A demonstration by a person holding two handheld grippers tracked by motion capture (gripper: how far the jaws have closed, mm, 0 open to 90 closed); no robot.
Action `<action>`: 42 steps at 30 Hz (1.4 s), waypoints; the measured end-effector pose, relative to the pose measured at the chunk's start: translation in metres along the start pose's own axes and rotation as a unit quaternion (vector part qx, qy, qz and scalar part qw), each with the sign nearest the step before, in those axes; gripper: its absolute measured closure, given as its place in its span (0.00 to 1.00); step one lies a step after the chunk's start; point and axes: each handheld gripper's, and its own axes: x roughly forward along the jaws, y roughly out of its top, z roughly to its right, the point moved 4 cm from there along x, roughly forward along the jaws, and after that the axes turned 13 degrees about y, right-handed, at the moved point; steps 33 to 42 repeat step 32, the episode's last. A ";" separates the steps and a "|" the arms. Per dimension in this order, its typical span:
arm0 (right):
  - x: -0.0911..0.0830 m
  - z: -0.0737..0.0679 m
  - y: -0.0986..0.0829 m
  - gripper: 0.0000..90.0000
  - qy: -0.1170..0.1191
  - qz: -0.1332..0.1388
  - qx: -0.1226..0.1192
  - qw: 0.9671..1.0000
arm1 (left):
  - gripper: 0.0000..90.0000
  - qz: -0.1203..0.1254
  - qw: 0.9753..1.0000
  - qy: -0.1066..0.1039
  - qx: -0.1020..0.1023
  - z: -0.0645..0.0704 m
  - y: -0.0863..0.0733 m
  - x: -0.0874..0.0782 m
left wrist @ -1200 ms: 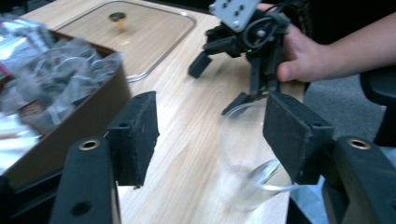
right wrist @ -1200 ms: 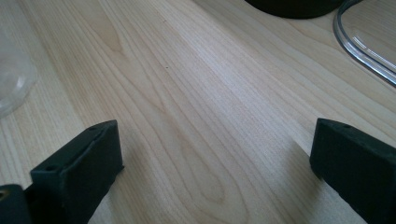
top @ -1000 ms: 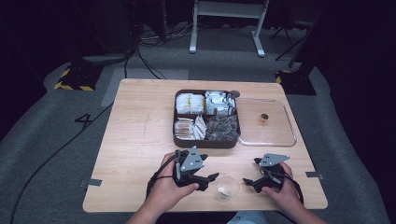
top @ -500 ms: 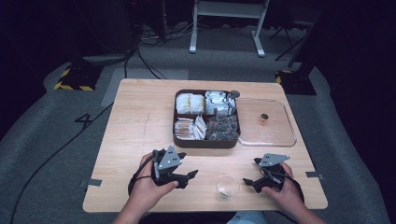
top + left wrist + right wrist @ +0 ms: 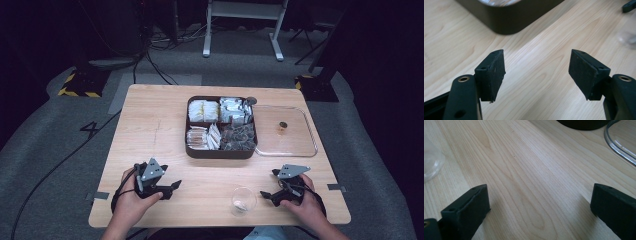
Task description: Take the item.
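A small clear plastic cup (image 5: 243, 200) with something pale in its bottom stands near the table's front edge. My right gripper (image 5: 265, 195) lies just right of it, jaws open and pointing at it, with nothing between them (image 5: 539, 205). The cup's edge (image 5: 430, 162) is at the left of the right gripper view. My left gripper (image 5: 174, 186) rests well to the left of the cup, open and empty (image 5: 536, 72). A dark brown tray (image 5: 220, 152) with four compartments of wrapped packets sits mid-table; its corner (image 5: 509, 15) is ahead of the left jaws.
A clear lid (image 5: 292, 145) lies right of the tray, with a small brown item (image 5: 282, 125) on it; its rim (image 5: 621, 142) is near the right gripper. The wooden table (image 5: 155, 125) is bare on its left half. Cables and a stand's legs are on the floor behind.
My left gripper has pulled away from the cup to the left along the front edge, staying open. The right gripper and the cup have not moved.
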 end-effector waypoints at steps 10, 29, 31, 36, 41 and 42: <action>0.000 0.000 0.000 0.03 0.001 0.000 -0.001 1.000 | 0.28 -0.080 0.997 0.015 -0.013 -0.013 -0.028 0.013; 0.000 0.000 0.000 0.03 0.003 0.000 -0.003 1.000 | 0.01 -0.077 0.995 0.053 -0.026 -0.020 -0.050 0.033; 0.000 0.000 0.000 0.03 0.002 0.000 -0.004 1.000 | 0.01 -0.076 0.995 0.053 -0.026 -0.020 -0.050 0.034; 0.000 0.000 0.000 0.03 0.003 0.000 -0.003 1.000 | 0.01 -0.076 0.995 0.053 -0.026 -0.020 -0.050 0.034; 0.000 0.000 0.000 0.03 0.003 0.000 -0.003 1.000 | 0.01 -0.076 0.995 0.053 -0.026 -0.020 -0.050 0.034; 0.000 0.000 0.000 0.03 0.003 0.000 -0.003 1.000 | 0.01 -0.076 0.995 0.053 -0.026 -0.020 -0.050 0.034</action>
